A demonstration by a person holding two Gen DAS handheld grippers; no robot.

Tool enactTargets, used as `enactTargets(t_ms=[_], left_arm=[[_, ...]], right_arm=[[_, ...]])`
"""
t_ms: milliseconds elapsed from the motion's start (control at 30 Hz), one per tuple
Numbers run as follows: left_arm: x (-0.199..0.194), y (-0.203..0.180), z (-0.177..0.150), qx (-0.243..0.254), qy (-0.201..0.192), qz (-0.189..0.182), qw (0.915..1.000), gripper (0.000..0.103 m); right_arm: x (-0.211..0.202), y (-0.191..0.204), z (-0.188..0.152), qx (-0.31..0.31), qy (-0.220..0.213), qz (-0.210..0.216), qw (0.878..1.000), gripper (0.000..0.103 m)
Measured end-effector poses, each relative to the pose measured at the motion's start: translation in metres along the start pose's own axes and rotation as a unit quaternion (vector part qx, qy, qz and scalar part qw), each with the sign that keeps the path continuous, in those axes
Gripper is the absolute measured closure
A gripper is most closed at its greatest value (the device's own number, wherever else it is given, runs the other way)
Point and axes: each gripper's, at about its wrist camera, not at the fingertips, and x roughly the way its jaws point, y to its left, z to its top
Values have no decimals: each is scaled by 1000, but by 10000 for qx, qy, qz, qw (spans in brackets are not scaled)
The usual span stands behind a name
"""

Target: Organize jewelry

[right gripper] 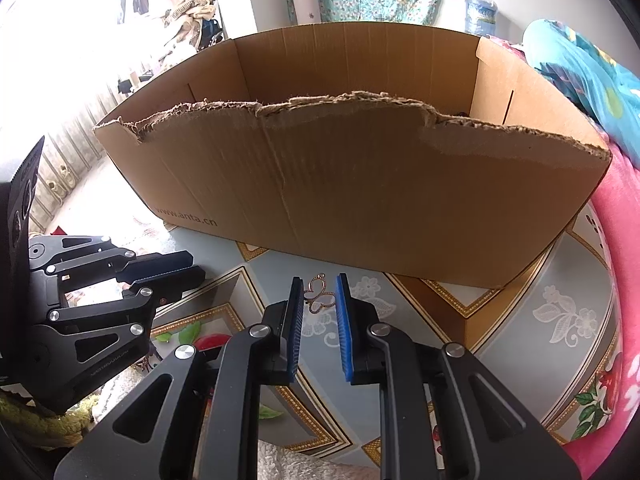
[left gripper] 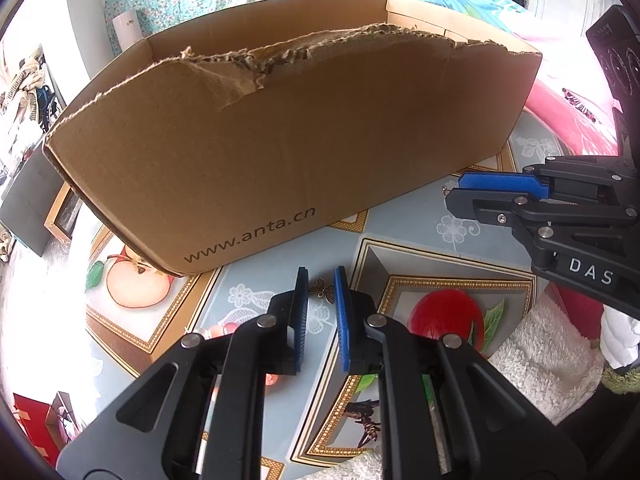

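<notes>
A small bronze butterfly charm sits pinched between the blue pads of my left gripper, which is shut on it just in front of the cardboard box. In the right wrist view a rose-gold butterfly pendant is clamped between the pads of my right gripper, also shut. The right gripper shows side-on at the right of the left wrist view, near the box's corner. My left gripper appears at the left of the right wrist view, jaws close together. The box has a torn front rim; its floor is hidden.
The box stands on a table with a fruit-patterned cloth. A white fluffy towel lies at the near right. A pink blanket bulges against the table's right side. Clothes and a water bottle are behind.
</notes>
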Motion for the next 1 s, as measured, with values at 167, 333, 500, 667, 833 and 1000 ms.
enactTargets(t_ms=[167,333,500,667,833,1000], left_arm=[[-12,3,-4,15,-120,-28,9999,91],[-32,5,-3,55,-332,-139,9993,91],[-71,10,8,20,-722,-520,9960,91],[-110,20,28,61,-1215,-841,9890,91],[-119,26,58,51,-1518,-810,9851,91],[-87,34,102,-159,-1242,-450,9911,91]], right_arm=[[-5,2,-1,-54,-48,37,10000,87],[-18,8,0,-187,-167,137,9996,87],[-43,15,7,-372,-378,331,9980,87],[-74,18,23,-437,-749,650,9941,87],[-93,16,49,-405,-1187,768,9891,87],[-78,1,76,-224,-1229,649,9900,87]])
